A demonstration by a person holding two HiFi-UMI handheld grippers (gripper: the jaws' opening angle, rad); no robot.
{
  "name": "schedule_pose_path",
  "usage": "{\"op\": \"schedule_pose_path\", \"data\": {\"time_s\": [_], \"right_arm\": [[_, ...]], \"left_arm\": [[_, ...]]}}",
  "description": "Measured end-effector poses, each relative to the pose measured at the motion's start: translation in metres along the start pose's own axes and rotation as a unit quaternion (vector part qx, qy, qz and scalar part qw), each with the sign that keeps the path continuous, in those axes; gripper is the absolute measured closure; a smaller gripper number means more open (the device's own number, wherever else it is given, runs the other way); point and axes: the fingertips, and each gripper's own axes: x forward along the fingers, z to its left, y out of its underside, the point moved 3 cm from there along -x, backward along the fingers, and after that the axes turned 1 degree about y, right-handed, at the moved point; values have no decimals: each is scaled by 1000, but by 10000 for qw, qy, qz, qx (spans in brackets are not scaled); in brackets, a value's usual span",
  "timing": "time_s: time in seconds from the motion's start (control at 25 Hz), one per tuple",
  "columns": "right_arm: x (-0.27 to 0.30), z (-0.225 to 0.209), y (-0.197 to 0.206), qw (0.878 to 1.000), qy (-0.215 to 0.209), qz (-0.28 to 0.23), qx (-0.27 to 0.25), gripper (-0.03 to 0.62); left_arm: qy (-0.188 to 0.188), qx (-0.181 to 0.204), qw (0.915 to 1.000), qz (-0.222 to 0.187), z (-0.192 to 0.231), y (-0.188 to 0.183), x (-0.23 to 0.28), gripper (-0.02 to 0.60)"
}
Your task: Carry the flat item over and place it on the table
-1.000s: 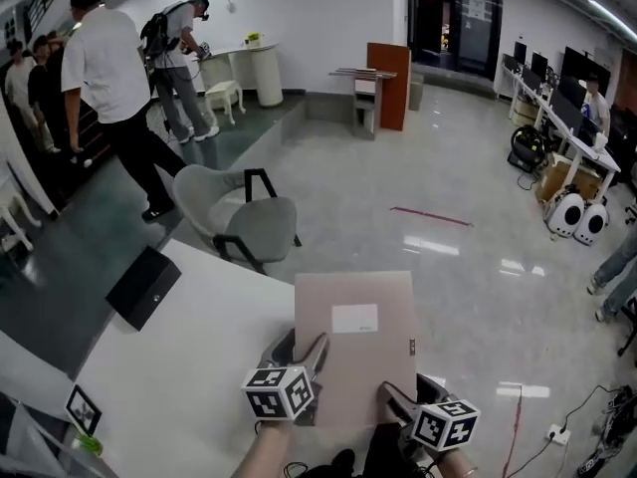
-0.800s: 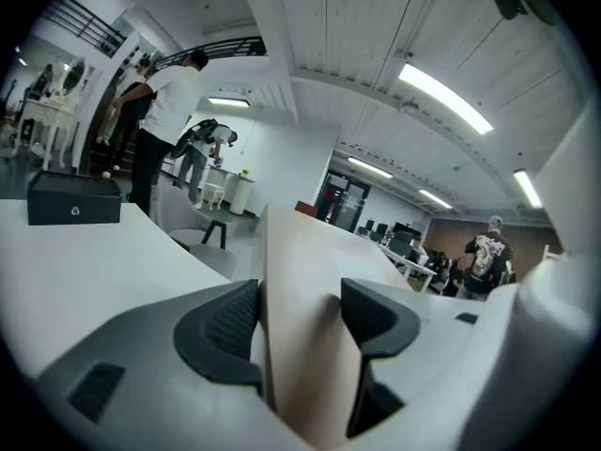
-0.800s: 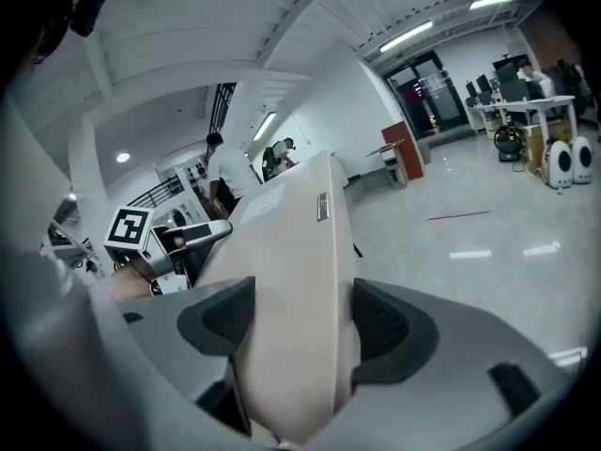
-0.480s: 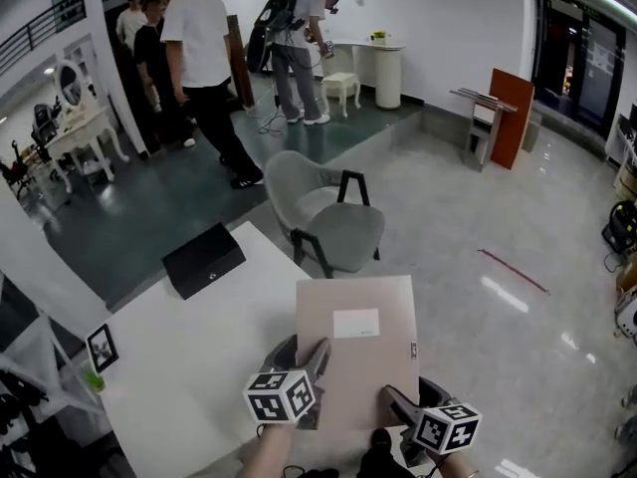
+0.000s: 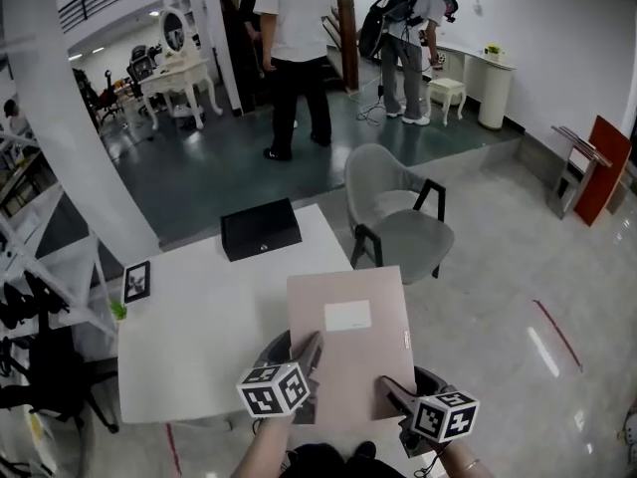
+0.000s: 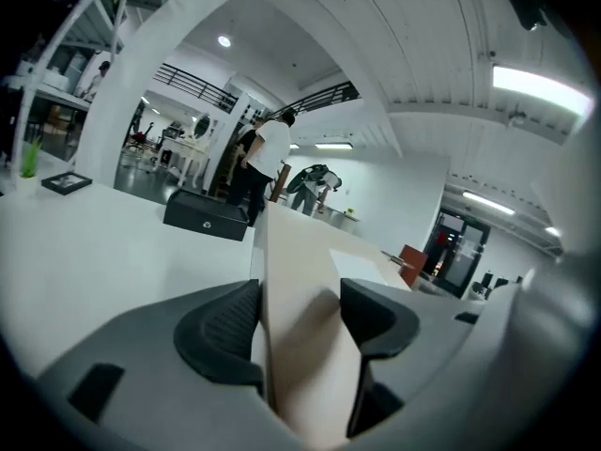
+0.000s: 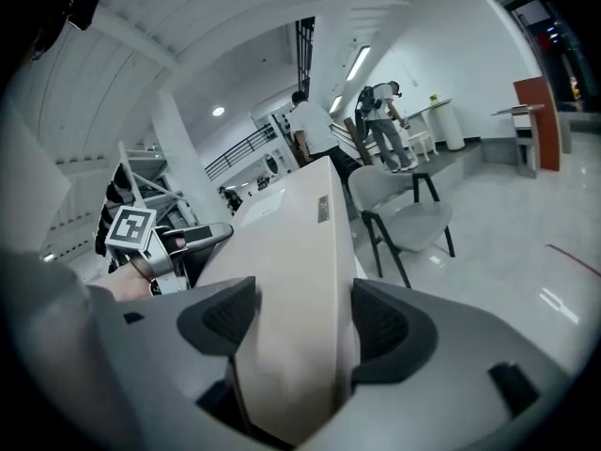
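Note:
A flat beige box [image 5: 350, 339] with a white label is held level in the air, over the near right corner of the white table [image 5: 189, 337]. My left gripper [image 5: 303, 376] is shut on the box's near left edge. My right gripper [image 5: 394, 398] is shut on its near right edge. In the left gripper view the beige box [image 6: 299, 318] runs between both pads. The right gripper view shows the same box [image 7: 291, 280] clamped between the pads, with the left gripper [image 7: 188, 244] beyond it.
On the table lie a black case [image 5: 261, 229] at the far edge and a small framed picture [image 5: 135, 281] at the left. A grey chair [image 5: 400, 217] stands just beyond the table. Two people [image 5: 295, 48] stand further back. A white shelf frame [image 5: 40, 267] is at the left.
The view has swung round to the left, so the table, black case and chair now lie more in front of me. The box stays held in both grippers the same way.

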Motion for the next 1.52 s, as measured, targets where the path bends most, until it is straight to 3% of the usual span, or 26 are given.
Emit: {"op": "schedule_pose_path", "data": {"time_s": [0.32,0.64,1.52], "right_arm": [[40,15,-15,9962,-692,389,-358,273],[79,29,-23,9913,-988,636,-593,273],[160,33,-53,9911,-948,721,-597,275]], "left_arm": [[-791,-308,9961,-259,35,-10,-19,319],[-1210,-481,9906,-419,69,-16,-24,319],[-1344,-529,9890,-307,129,-48,30,319]]}}
